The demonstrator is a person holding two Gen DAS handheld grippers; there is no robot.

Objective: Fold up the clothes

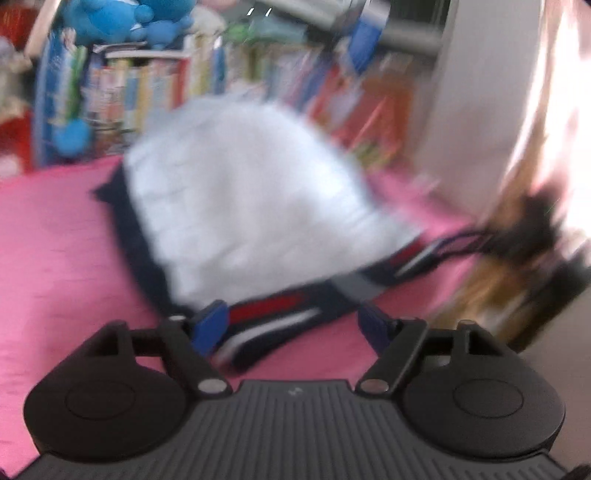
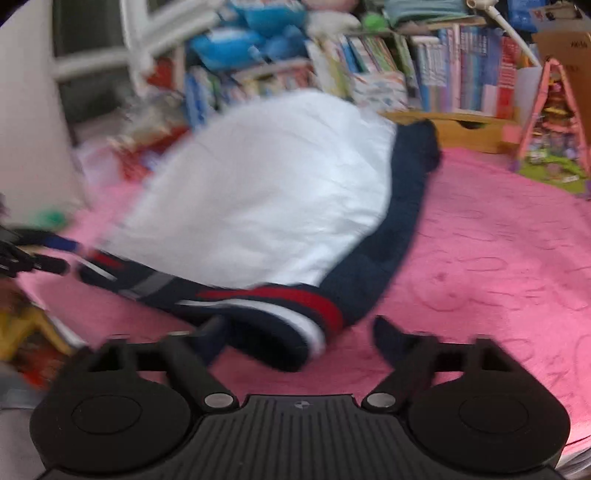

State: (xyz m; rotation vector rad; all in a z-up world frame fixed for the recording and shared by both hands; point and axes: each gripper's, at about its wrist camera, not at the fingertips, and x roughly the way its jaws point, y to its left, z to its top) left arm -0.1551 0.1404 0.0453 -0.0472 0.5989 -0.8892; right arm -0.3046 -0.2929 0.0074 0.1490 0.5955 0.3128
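Observation:
A garment lies bunched on the pink blanket: white cloth on top, a navy edge, and a red and white striped band at the near end. My left gripper hangs open over that striped band, its blue pads wide apart and not pressing the cloth. In the right wrist view the same garment fills the middle, on the blanket. My right gripper is open too, with the rolled striped band lying between its fingers. Both views are blurred.
A bookshelf packed with books runs behind the bed, with blue plush toys on top. A wooden box and a pink toy house stand at the blanket's far right. A white wall panel rises on the right.

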